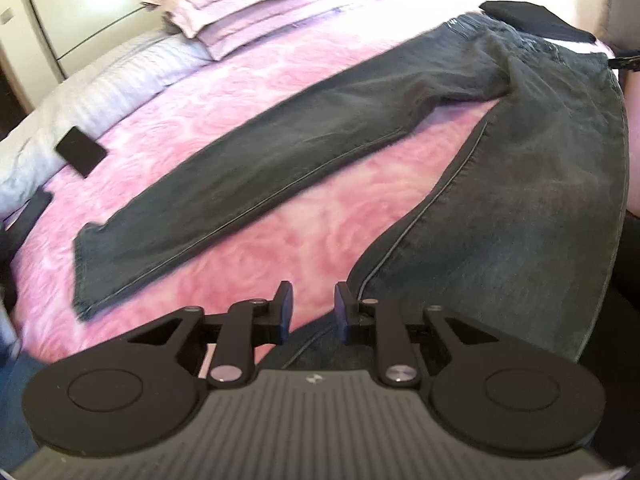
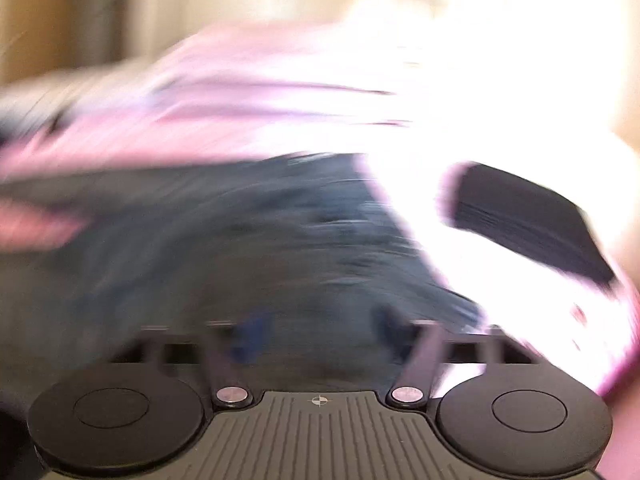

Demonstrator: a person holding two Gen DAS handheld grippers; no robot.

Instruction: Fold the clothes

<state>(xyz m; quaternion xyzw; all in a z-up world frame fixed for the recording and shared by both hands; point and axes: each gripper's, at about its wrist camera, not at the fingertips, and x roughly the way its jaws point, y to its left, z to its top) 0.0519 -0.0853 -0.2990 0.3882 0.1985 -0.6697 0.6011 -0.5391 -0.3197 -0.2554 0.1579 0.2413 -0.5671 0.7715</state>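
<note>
The left gripper (image 1: 314,306) has its two black fingers a narrow gap apart, with nothing pinched between them; they hover just above the hem end of the nearer leg of the dark grey denim jeans (image 1: 520,200), whose cloth runs under the gap and away to the upper right. The right gripper (image 2: 320,332) is heavily blurred, but its fingers stand wide apart with nothing visibly clamped, above what looks like the waist part of the same jeans.

The jeans lie spread flat on the pink rose-patterned bedspread (image 1: 312,224), legs splayed in a V. The far leg stretches out to the left, its hem toward the left edge of the bed; the near leg runs from the waistband at the upper right down to the left gripper. So the long axis of each leg goes from the waist toward the left hand's side, and the left hand is the nearer one to both hems while the right is nearer the waist.

To judge by this, the coming move is to bring one leg over the other, which turns on taking a hem with the left gripper.

A flat black rectangular object (image 1: 81,151) lies well apart by the grey pillow (image 1: 120,80).
</note>
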